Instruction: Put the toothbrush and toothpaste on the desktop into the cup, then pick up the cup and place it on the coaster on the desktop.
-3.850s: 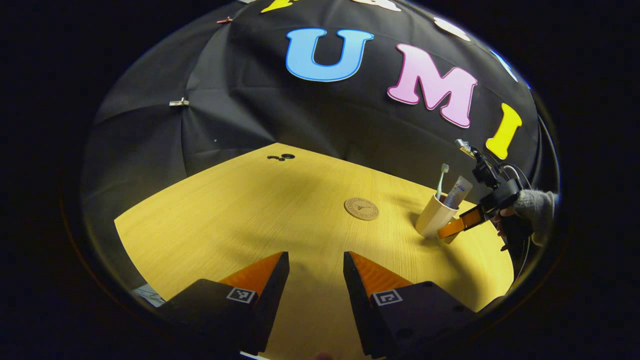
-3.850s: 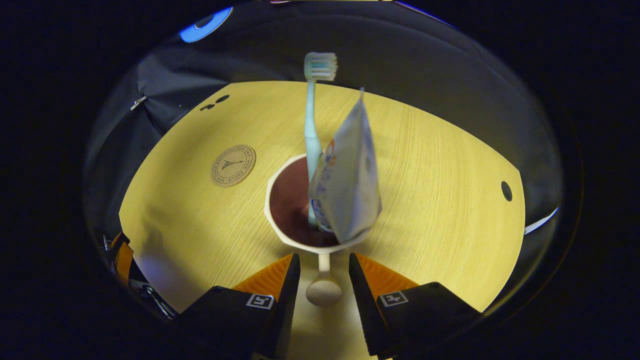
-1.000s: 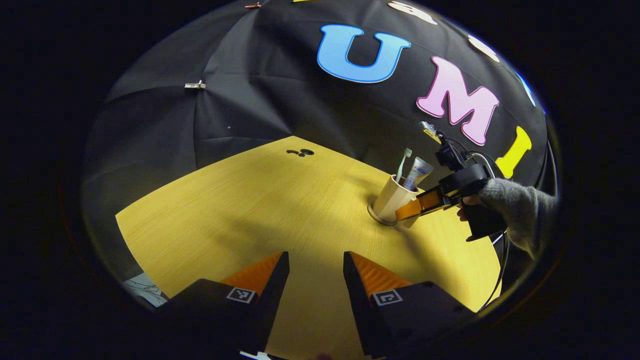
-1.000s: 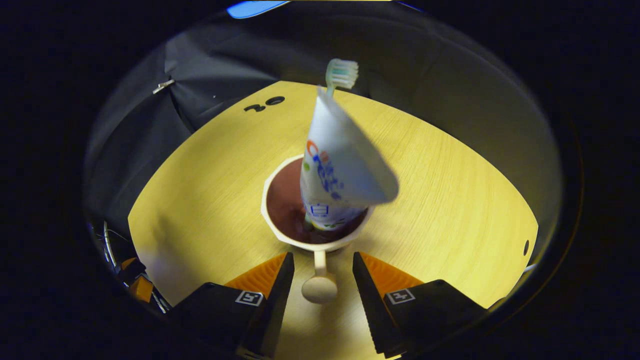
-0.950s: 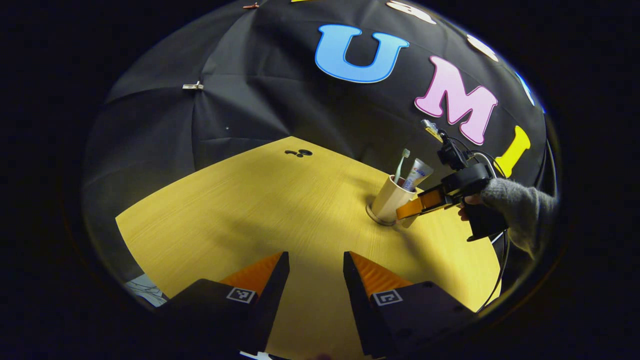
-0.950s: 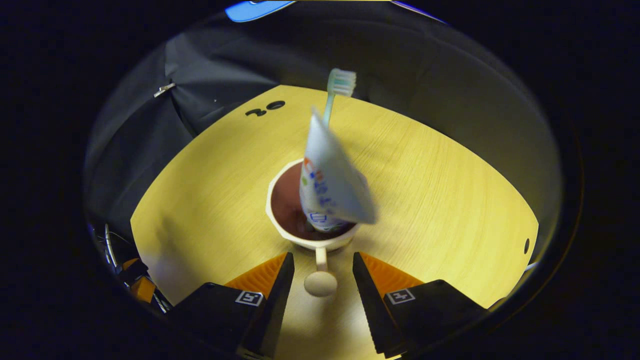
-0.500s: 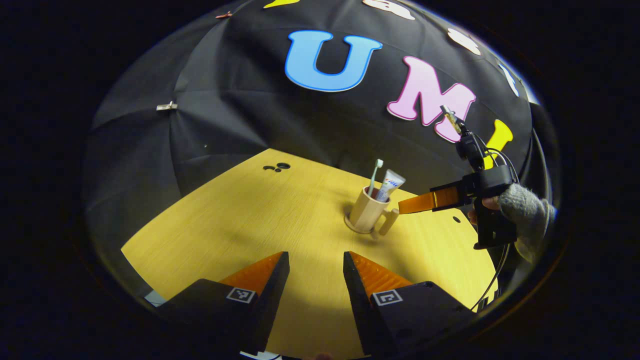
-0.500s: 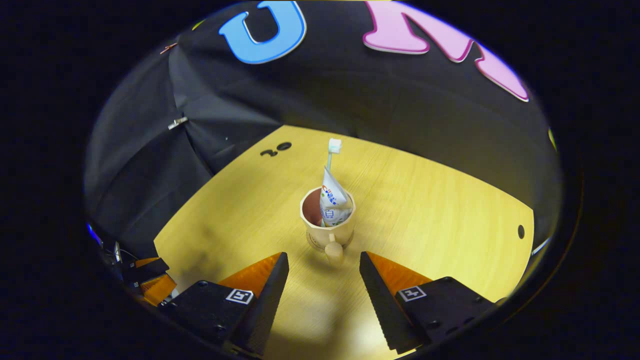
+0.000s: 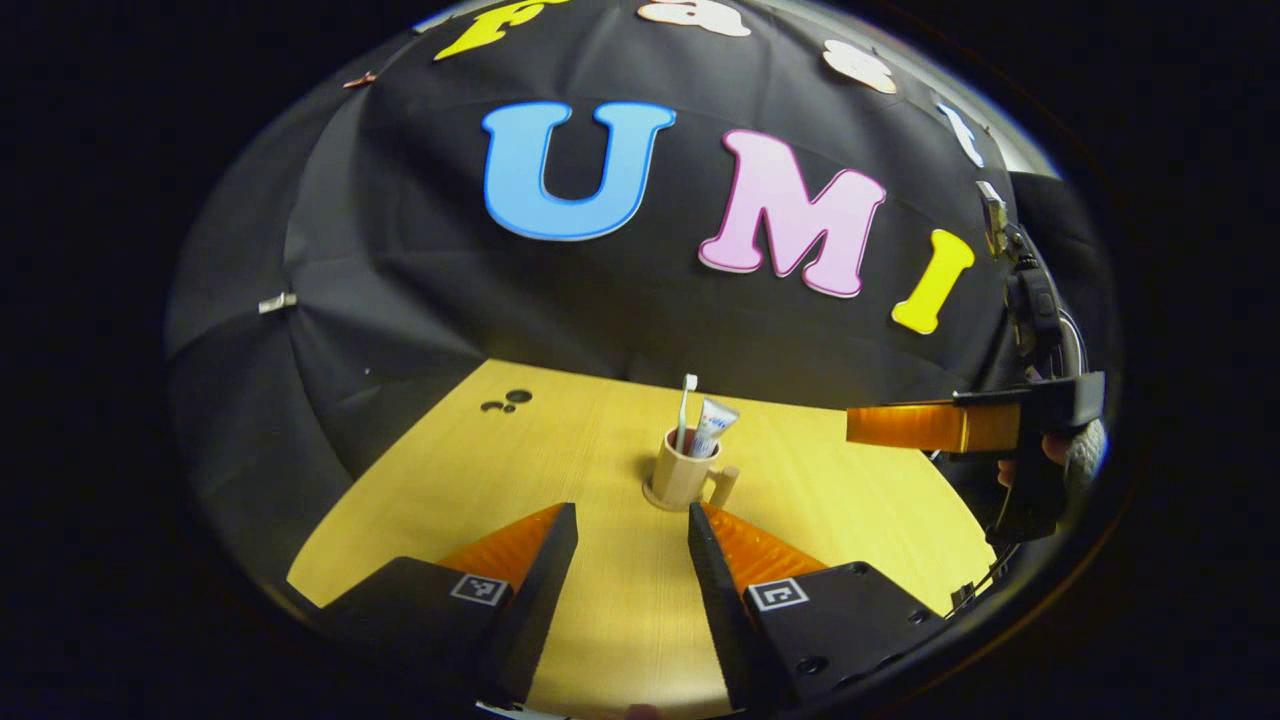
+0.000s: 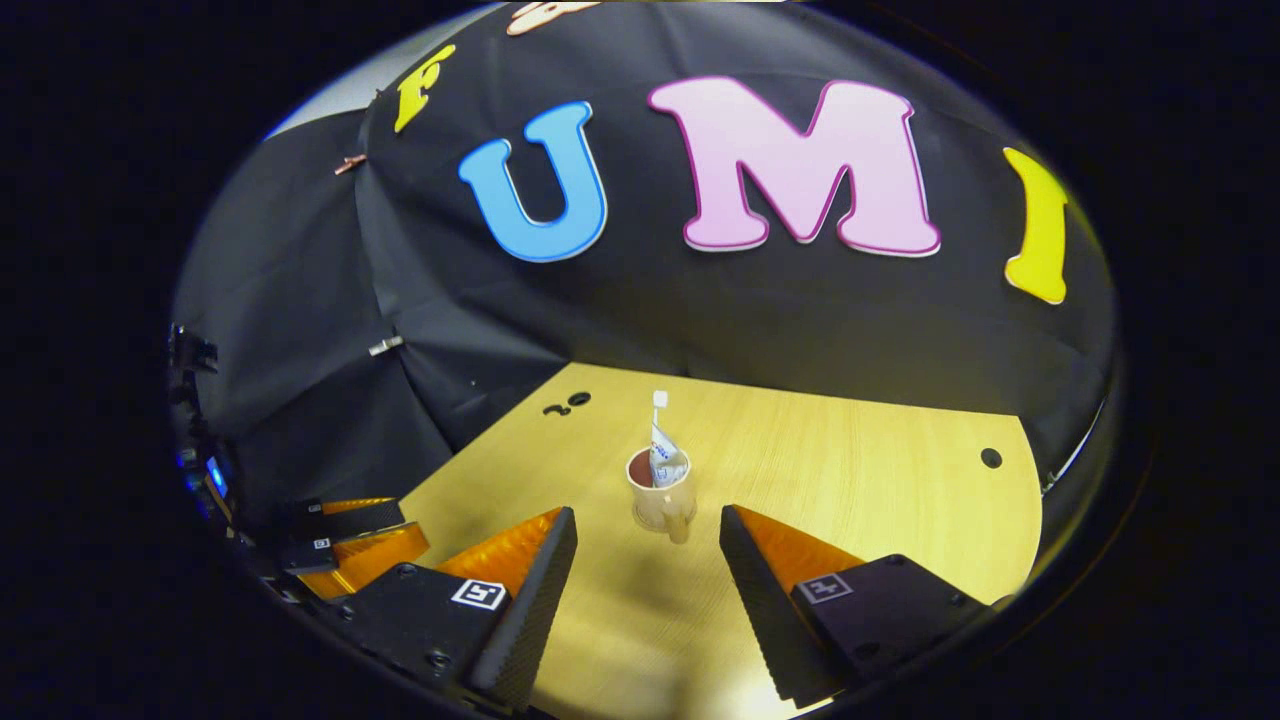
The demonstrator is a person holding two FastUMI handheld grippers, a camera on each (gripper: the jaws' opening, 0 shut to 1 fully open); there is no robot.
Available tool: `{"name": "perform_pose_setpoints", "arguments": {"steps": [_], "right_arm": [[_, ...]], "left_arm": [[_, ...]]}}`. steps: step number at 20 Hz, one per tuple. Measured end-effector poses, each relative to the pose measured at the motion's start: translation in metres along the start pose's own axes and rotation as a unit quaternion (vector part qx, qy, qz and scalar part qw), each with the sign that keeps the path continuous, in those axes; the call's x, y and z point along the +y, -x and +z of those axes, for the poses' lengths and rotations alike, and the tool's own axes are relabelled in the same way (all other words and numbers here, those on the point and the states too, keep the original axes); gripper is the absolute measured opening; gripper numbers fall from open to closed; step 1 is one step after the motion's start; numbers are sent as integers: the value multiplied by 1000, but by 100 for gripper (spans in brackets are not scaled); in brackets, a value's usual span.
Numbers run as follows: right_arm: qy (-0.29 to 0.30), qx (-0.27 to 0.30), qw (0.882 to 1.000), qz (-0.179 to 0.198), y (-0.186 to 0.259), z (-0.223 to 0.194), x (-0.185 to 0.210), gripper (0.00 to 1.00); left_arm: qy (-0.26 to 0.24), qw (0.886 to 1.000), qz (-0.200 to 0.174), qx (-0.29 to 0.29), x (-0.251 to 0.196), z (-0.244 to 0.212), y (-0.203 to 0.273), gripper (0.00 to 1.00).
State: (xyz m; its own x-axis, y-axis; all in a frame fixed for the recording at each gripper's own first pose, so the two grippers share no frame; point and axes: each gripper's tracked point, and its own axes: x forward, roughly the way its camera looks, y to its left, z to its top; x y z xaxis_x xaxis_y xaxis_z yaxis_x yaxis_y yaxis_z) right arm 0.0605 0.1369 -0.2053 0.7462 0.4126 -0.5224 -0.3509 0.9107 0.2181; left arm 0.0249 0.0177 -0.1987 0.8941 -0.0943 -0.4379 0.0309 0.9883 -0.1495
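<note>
Now the cup (image 9: 682, 478) stands upright near the middle of the wooden desktop (image 9: 560, 450), with the toothbrush (image 9: 685, 410) and toothpaste (image 9: 714, 428) sticking up out of it. In the left gripper view a thin disc shows under the cup's base — the coaster (image 9: 655, 497), though little of it can be seen. The right gripper view looks from the handle side: the cup (image 10: 660, 497) shows a dark inside, the toothpaste (image 10: 663, 462) leans on the rim and the toothbrush (image 10: 658, 412) head rises above it.

The left gripper (image 9: 622, 540) sits low in its own frame, jaws apart with bare desktop between them, holding nothing. The right gripper (image 10: 646, 545) is likewise spread wide and empty, well back from the cup, whose knobbed handle points toward it. In the left gripper view that right gripper (image 9: 905, 426) hangs at the right edge, level, held by a hand (image 9: 1050, 450) in a knit sleeve. The left gripper (image 10: 350, 545) also peeks in at the lower left of the right gripper view.

The desktop is pale wood with fine straight grain and a curved far edge against the black cloth wall — open surface lies all around the cup. A small dark hole (image 10: 990, 458) marks the right side, and a dark cluster of holes (image 10: 565, 404) the far left.
</note>
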Motion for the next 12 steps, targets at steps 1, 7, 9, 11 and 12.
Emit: {"name": "perform_pose_setpoints", "arguments": {"steps": [1,7,9,11,12], "right_arm": [[5,-6,1000,-4,9,2,-1,89],[22,-42,999,-18,54,17,0,89],[15,-56,998,-25,64,21,1,88],[4,-66,997,-31,71,22,-1,88],[0,-69,997,-34,73,21,-4,88]], "left_arm": [[-5,1000,-6,-9,-6,8,2,73],[-26,998,-18,-46,-27,34,14,87],[-38,997,-16,-58,-28,41,18,88],[-42,997,-21,-65,-34,47,21,89],[-44,996,-22,-68,-35,48,22,89]]}}
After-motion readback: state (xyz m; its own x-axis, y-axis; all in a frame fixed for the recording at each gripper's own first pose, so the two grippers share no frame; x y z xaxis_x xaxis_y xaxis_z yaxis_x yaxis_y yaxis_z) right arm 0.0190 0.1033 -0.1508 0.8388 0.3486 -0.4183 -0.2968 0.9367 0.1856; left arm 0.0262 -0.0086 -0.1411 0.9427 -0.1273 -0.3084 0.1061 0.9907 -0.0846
